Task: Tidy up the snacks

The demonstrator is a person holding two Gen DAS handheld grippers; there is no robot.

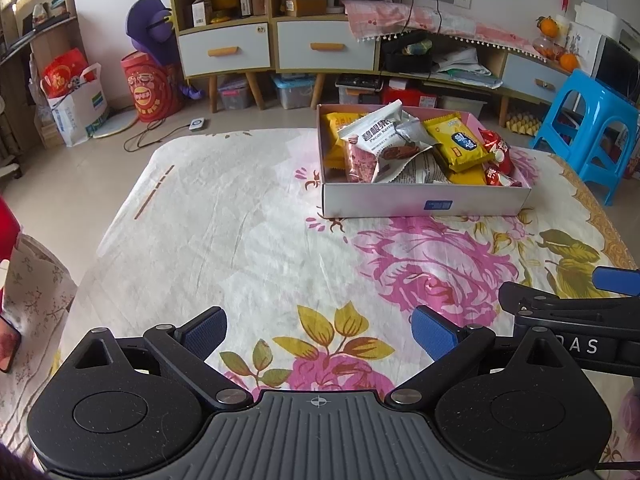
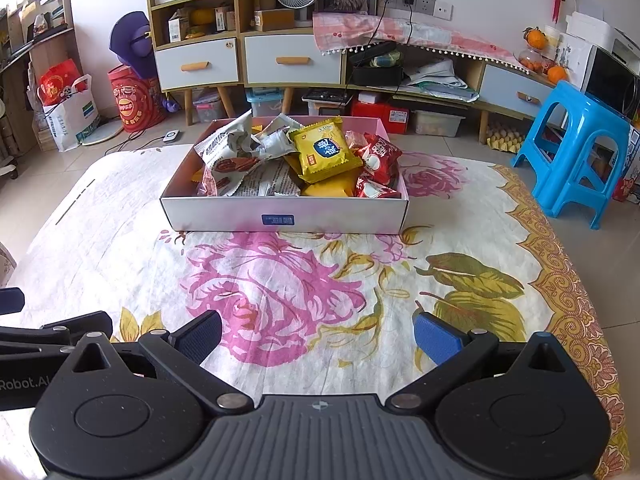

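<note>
A shallow white box [image 1: 424, 202] [image 2: 224, 212] stands on the floral cloth at the far side of the table. Several snack packets lie piled in it: a yellow packet [image 1: 456, 144] [image 2: 326, 152], a white pecan packet [image 1: 380, 136] [image 2: 228, 152] and red packets [image 1: 496, 148] [image 2: 380, 156]. My left gripper [image 1: 318, 330] is open over the cloth, well short of the box and left of it, holding nothing. My right gripper [image 2: 318, 334] is open too, facing the box from the near side. Each gripper's black arm shows at the edge of the other's view.
The floral cloth [image 1: 240, 240] [image 2: 280, 280] covers the whole table between the grippers and the box. A blue plastic stool [image 1: 592, 128] [image 2: 576, 148] stands off the table's right side. Cabinets [image 2: 296, 60] line the far wall.
</note>
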